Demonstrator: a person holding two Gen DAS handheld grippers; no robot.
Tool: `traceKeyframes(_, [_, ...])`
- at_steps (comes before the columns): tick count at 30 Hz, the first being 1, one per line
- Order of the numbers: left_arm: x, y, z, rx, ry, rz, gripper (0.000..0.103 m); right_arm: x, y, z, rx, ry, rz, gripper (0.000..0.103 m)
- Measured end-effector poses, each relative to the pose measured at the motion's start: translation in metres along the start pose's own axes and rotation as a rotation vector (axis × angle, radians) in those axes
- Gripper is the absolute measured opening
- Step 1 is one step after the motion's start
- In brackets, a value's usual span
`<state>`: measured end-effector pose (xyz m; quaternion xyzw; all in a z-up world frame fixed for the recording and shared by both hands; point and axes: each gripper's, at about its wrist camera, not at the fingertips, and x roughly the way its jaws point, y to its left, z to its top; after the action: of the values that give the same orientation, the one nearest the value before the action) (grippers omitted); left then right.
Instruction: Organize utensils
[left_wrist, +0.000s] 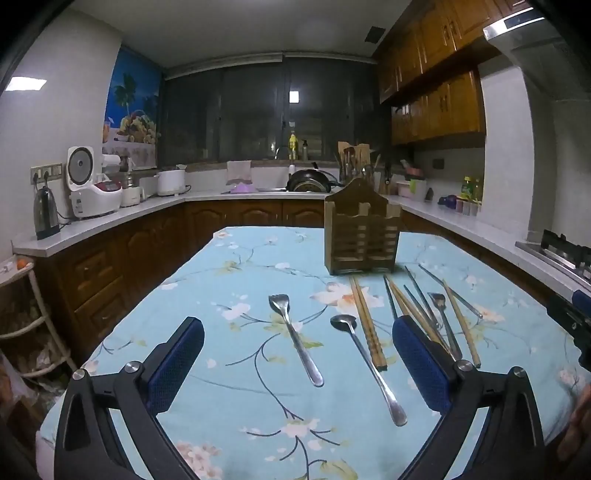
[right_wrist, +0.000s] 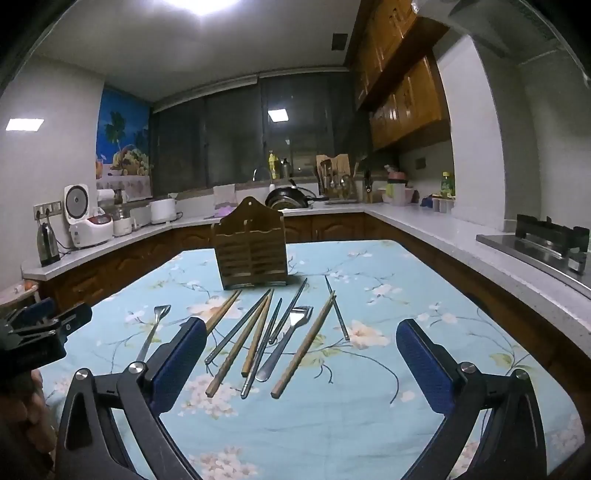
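Both wrist views look forward, low over the table (left_wrist: 207, 280) (sharing the wooden holder (right_wrist: 251, 251)).

My counter's cloth (left_wrist: 236, 280) is pale blue with pink-white blossoms; the slatted holder (left_wrist: 362, 236) is dark brown; my pads (right_wrist: 424, 369) are blue.

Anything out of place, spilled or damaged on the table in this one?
Nothing spilled or damaged. The chopsticks, forks and spoon lie loose and crisscrossed on the tablecloth before the upright wooden holder, not in it.
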<state>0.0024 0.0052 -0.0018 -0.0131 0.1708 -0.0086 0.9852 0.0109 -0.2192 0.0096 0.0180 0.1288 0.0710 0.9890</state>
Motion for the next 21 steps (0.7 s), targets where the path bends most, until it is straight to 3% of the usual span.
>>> traceKeyframes(21, [-0.0077, -0.0022, 0.0038, 0.021, -0.026, 0.015, 0.102, -0.0062, 0.006, 0.0038, -0.015, -0.032, 0.043, 0.103])
